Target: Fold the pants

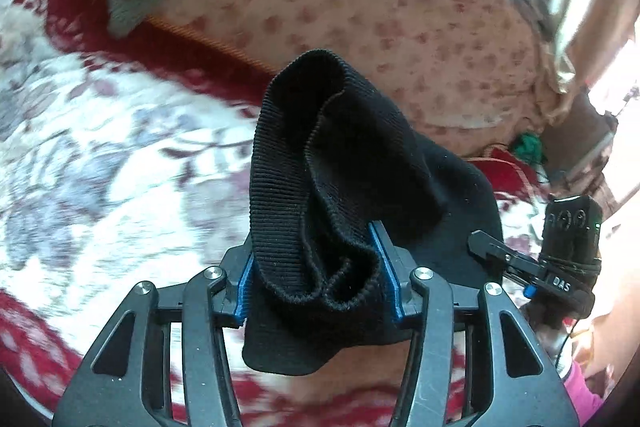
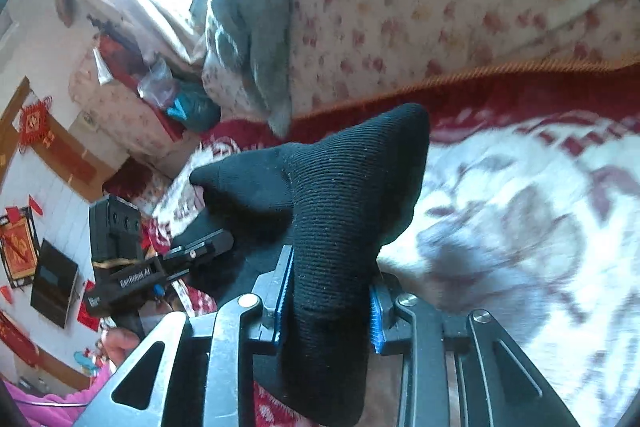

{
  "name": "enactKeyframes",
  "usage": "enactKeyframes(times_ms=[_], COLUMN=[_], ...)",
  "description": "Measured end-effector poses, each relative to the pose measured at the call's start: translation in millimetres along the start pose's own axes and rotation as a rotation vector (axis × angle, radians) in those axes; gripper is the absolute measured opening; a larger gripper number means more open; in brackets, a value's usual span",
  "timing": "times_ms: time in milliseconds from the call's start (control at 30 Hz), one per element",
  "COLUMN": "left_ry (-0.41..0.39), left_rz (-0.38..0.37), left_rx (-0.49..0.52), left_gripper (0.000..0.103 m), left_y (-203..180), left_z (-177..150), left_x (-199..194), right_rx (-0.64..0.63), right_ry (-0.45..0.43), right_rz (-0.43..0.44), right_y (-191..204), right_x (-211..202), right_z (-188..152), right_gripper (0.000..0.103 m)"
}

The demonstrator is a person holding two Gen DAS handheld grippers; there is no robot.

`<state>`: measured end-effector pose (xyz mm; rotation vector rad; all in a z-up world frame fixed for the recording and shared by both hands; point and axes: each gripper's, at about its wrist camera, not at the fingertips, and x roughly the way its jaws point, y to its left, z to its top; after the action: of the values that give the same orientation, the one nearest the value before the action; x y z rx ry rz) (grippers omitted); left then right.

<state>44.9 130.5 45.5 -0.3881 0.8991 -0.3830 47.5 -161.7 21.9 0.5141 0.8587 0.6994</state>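
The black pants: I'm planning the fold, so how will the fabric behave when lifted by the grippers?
The black pants look floppy: the ribbed band slumps and curls between the left gripper pads. Probably light, since a bunched edge in the right gripper carries it. The ribbed knit likely grips the pads rather than slipping.

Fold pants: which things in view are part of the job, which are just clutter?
In the job:
- black pants
- left gripper
- right gripper
- red and white blanket

Lying about:
- grey garment
- floral quilt
- teal bag
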Motion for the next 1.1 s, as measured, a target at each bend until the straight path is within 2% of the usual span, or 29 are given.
enactKeyframes(times_ms=[167,333,467,533,600,667,800,867,933,1100], left_ry=[0.026,0.104,0.158,0.129,0.132,0.145,0.138,0.097,0.054,0.024], left_rz=[-0.070,-0.100,-0.055,-0.004,0.011,0.032,0.095,0.145,0.182,0.162], left_rx=[0.037,0.039,0.063,0.095,0.108,0.111,0.131,0.153,0.177,0.208], left_gripper=[0.050,0.050,0.050,0.052,0.058,0.062,0.066,0.066,0.066,0.066], left_y=[-55.1,-96.8,-114.3,-120.3,-122.1,-124.0,-123.2,-127.8,-132.5,-149.5], left_z=[-10.9,-39.5,-60.7,-67.3,-67.6,-65.1,-63.7,-67.9,-67.5,-62.8], left_x=[17.9,56.2,84.9,88.9,89.5,89.3,74.4,60.4,52.6,42.0], right_rx=[-0.012,0.020,0.066,0.088,0.101,0.074,0.040,0.011,-0.021,-0.103], right_ry=[-0.018,-0.018,0.009,0.027,0.006,-0.015,-0.050,-0.083,-0.113,-0.150], right_rz=[-0.091,-0.191,-0.291,-0.348,-0.389,-0.461,-0.552,-0.591,-0.587,-0.573], right_y=[-15.8,-45.0,-75.0,-88.4,-97.2,-97.5,-86.0,-74.5,-60.3,-27.1], right_x=[-65.6,-111.0,-121.9,-116.7,-115.3,-118.9,-135.8,-150.0,-157.5,-160.1], right_z=[-1.9,-16.6,-37.1,-45.8,-53.0,-55.6,-52.5,-49.4,-47.3,-37.9], right_gripper=[0.030,0.030,0.031,0.036,0.049,0.065,0.065,0.065,0.065,0.065])
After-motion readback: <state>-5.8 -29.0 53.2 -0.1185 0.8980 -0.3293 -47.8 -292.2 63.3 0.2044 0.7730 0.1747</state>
